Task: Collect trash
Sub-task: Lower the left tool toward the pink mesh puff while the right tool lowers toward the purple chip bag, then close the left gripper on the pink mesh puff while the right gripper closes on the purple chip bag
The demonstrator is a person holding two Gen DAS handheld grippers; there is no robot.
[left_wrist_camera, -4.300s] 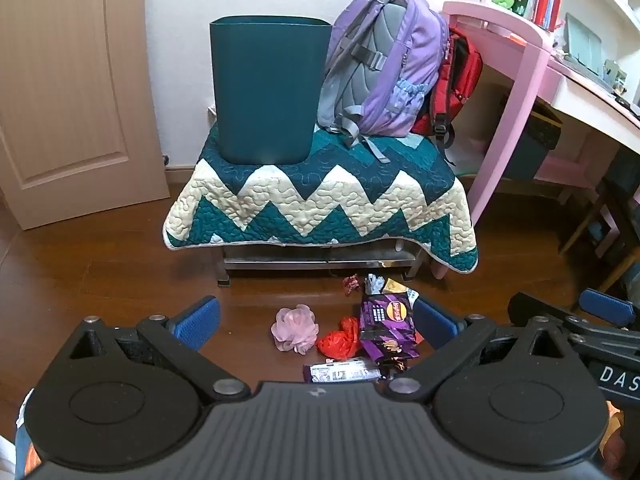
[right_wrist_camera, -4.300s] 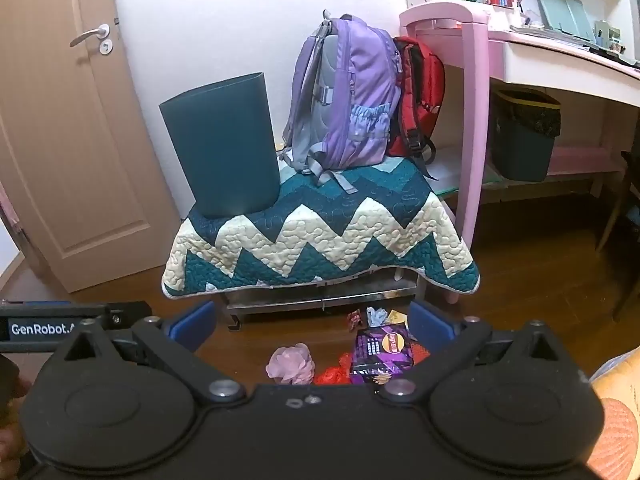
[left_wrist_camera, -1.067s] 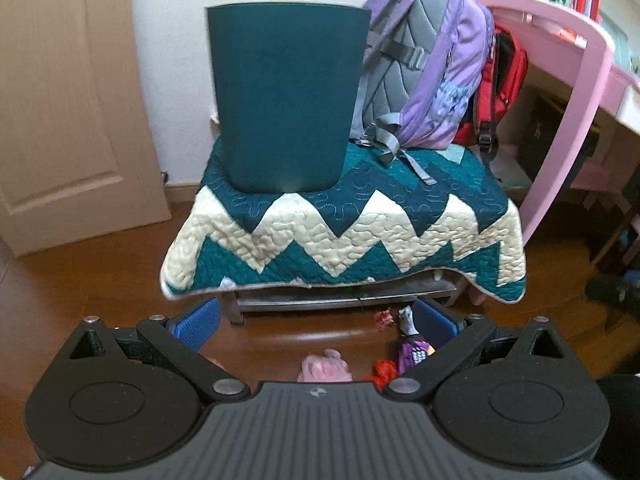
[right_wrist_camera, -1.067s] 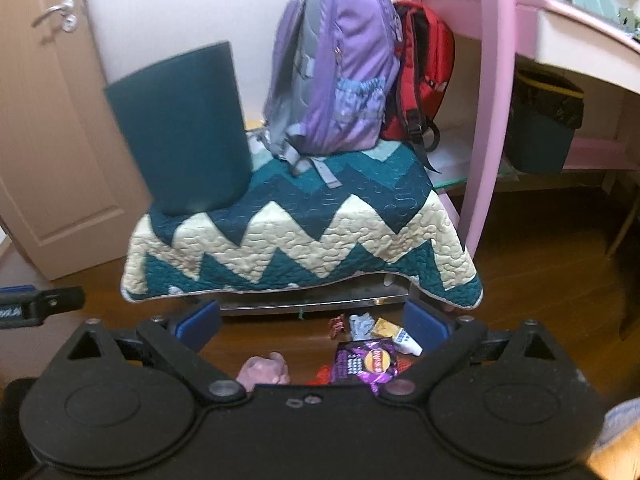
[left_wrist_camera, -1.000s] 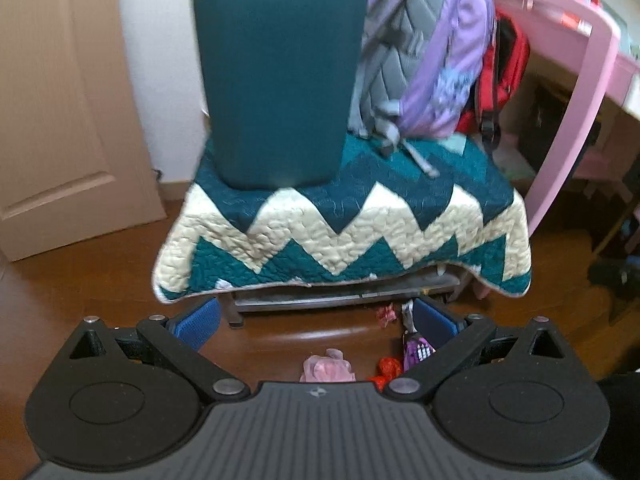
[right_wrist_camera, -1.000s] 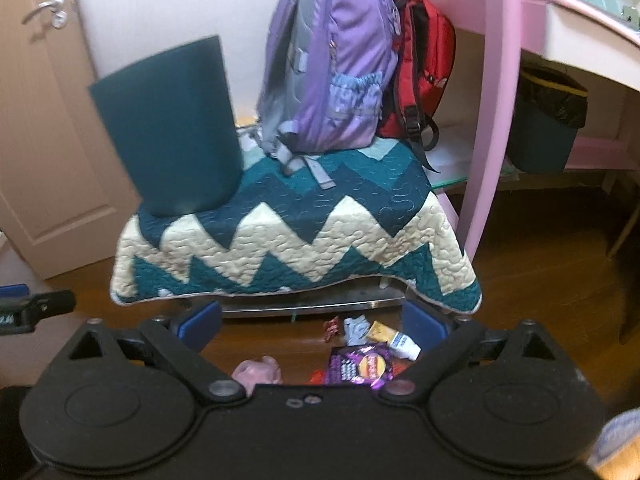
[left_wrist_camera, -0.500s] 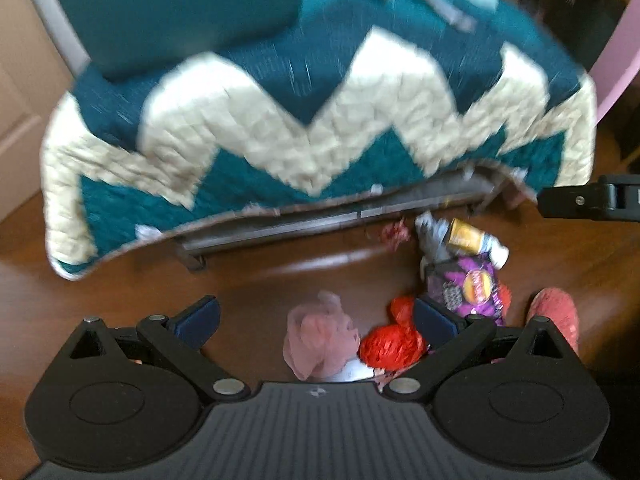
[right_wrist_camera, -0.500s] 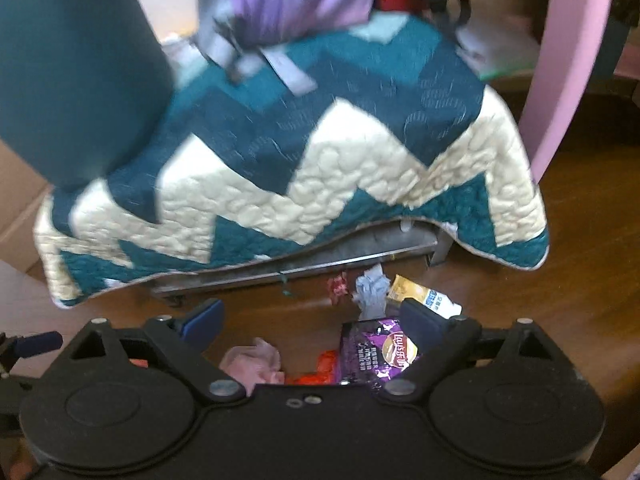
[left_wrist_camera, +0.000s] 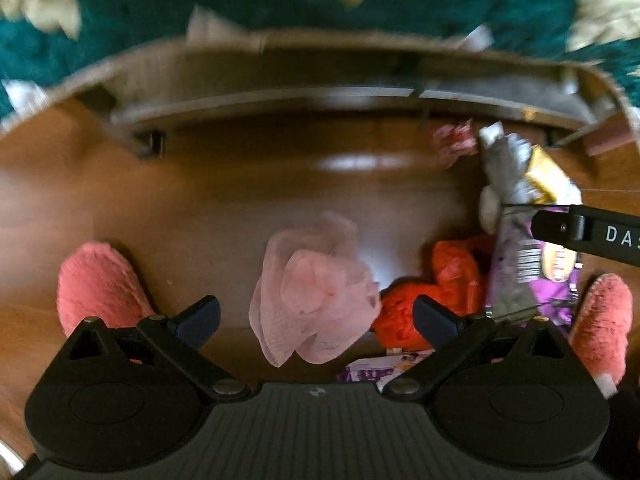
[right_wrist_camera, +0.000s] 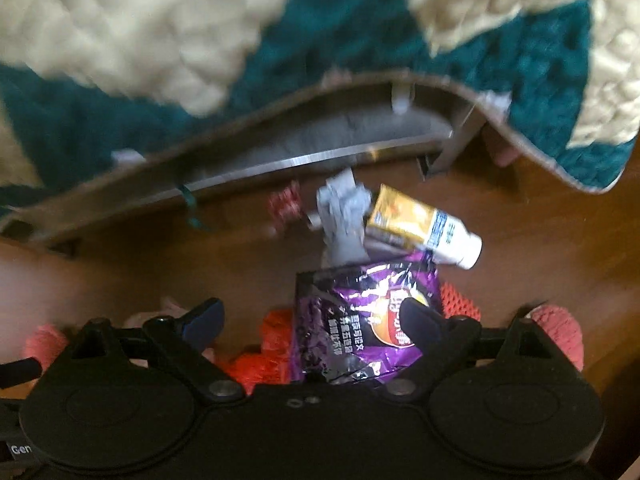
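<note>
The bare wooden floor (left_wrist_camera: 224, 200) is open ahead of the left gripper (left_wrist_camera: 316, 316) up to the bench's front rail (left_wrist_camera: 280, 98), whose hanging quilt (right_wrist_camera: 520, 52) edge closes off the space above. A pink mesh puff (left_wrist_camera: 316, 288) sits between the spread left fingers. To its right, litter crowds together: red netting (left_wrist_camera: 452, 272), a purple snack bag (right_wrist_camera: 360, 320) lying between the parted fingers of the right gripper (right_wrist_camera: 310, 318), a crumpled grey wrapper (right_wrist_camera: 344, 216) and a yellow bottle (right_wrist_camera: 424, 224) near the bench's front right leg (right_wrist_camera: 452, 152). Pink slippers (left_wrist_camera: 100, 284) flank the pile on both sides.
</note>
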